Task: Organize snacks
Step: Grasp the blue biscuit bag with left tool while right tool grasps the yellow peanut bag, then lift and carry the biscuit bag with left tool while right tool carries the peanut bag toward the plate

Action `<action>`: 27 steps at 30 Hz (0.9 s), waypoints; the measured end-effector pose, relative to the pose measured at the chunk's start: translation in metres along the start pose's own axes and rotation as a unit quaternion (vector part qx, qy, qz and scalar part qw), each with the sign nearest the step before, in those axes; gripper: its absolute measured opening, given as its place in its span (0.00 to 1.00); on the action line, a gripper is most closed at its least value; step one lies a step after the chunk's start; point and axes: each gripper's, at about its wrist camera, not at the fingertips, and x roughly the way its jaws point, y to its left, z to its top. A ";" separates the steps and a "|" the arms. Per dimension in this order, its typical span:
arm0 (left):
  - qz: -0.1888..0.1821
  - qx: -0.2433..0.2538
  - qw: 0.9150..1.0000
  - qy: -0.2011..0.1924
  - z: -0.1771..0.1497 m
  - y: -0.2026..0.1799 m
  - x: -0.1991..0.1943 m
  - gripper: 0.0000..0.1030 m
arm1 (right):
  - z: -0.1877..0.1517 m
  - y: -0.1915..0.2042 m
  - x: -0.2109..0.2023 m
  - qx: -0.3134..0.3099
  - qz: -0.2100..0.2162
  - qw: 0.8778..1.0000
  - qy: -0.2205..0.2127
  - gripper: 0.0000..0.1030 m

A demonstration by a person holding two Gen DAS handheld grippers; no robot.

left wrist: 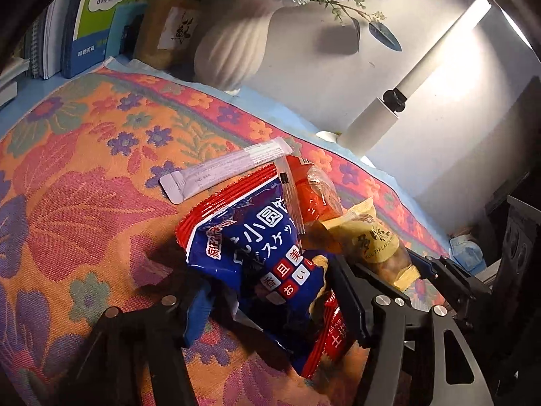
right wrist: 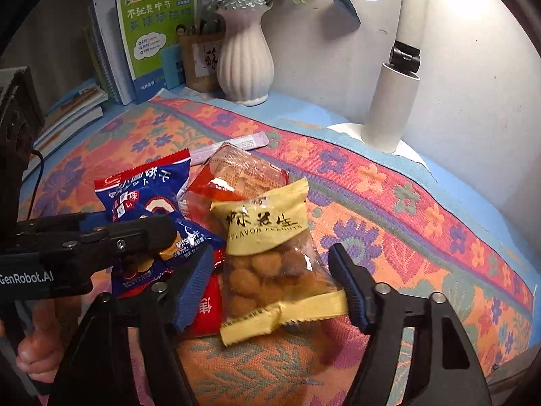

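The yellow peanut bag (right wrist: 270, 237), printed "FLAVOR PEANUTS", lies on the floral cloth (right wrist: 389, 203) between the spread fingers of the right gripper (right wrist: 270, 291). The left gripper (left wrist: 267, 304) straddles the blue biscuit bag (left wrist: 257, 237), jaws apart. Only the right view shows the "GenRobot.AI" marking and the green book (right wrist: 159, 27); the left view shows the white sachet (left wrist: 223, 172) whole
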 end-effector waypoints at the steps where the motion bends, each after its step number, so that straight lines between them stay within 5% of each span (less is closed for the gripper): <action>1: -0.003 0.002 1.000 -0.001 0.000 -0.001 -0.001 0.56 | -0.002 0.000 -0.002 0.001 -0.001 1.000 -0.002 0.55; 12: -0.028 -0.008 0.999 -0.031 0.000 0.007 -0.020 0.53 | -0.019 -0.015 -0.049 0.068 0.004 0.997 -0.031 0.52; 16: -0.103 -0.023 0.994 -0.015 0.000 0.011 -0.020 0.53 | -0.041 -0.012 -0.075 0.078 0.006 0.996 -0.034 0.46; 27: -0.100 -0.003 0.995 -0.024 -0.007 0.002 -0.027 0.53 | -0.125 -0.019 -0.118 0.155 0.002 0.988 0.003 0.39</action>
